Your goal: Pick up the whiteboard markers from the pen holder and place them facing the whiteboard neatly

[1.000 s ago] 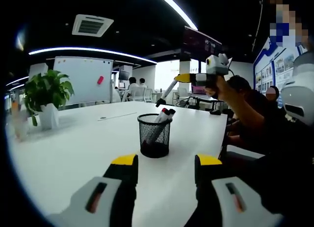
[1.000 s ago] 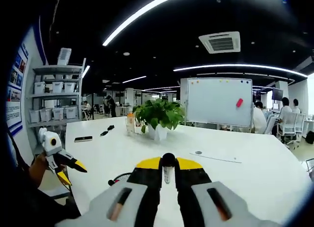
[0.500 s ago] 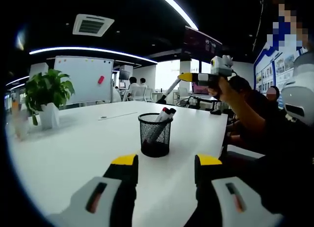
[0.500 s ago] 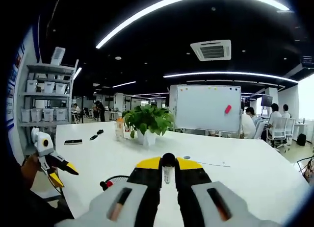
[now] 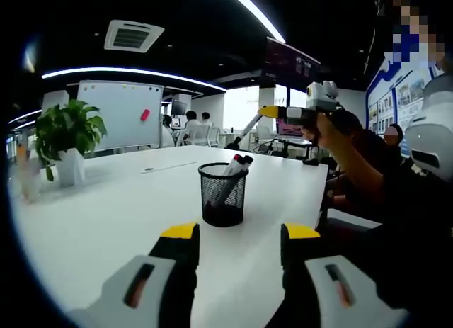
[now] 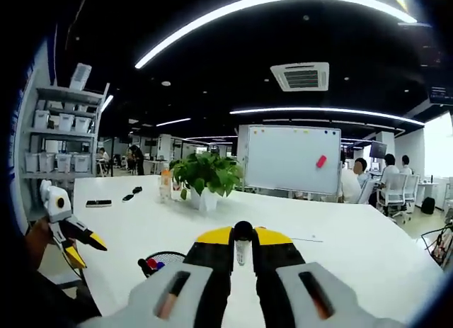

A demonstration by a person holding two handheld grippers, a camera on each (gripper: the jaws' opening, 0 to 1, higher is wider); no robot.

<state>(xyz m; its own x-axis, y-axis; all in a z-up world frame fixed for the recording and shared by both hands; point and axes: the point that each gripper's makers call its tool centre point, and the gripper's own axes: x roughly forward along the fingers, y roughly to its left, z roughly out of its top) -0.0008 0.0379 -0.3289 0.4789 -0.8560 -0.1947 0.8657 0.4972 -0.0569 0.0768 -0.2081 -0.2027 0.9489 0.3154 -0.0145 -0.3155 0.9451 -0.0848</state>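
Compared with one second ago, the right gripper [image 5: 265, 112] sits slightly further right and higher above the table [image 5: 106, 215] in the left gripper view, and the whiteboard [image 6: 290, 160] has shifted left in the right gripper view as that camera turned. The right gripper [image 6: 243, 236] is clenched on a whiteboard marker [image 6: 243, 246], its black cap showing between the yellow jaw tips. In the left gripper view this marker [image 5: 242, 132] hangs slanted in the air, well above the table. The left gripper [image 5: 239, 232] is released, jaws apart, aimed at the black mesh pen holder [image 5: 223, 195]. The holder stands upright on the table with remaining markers [image 5: 237, 164] leaning inside. A potted plant [image 5: 67, 140] stands near the whiteboard [image 5: 120, 115].
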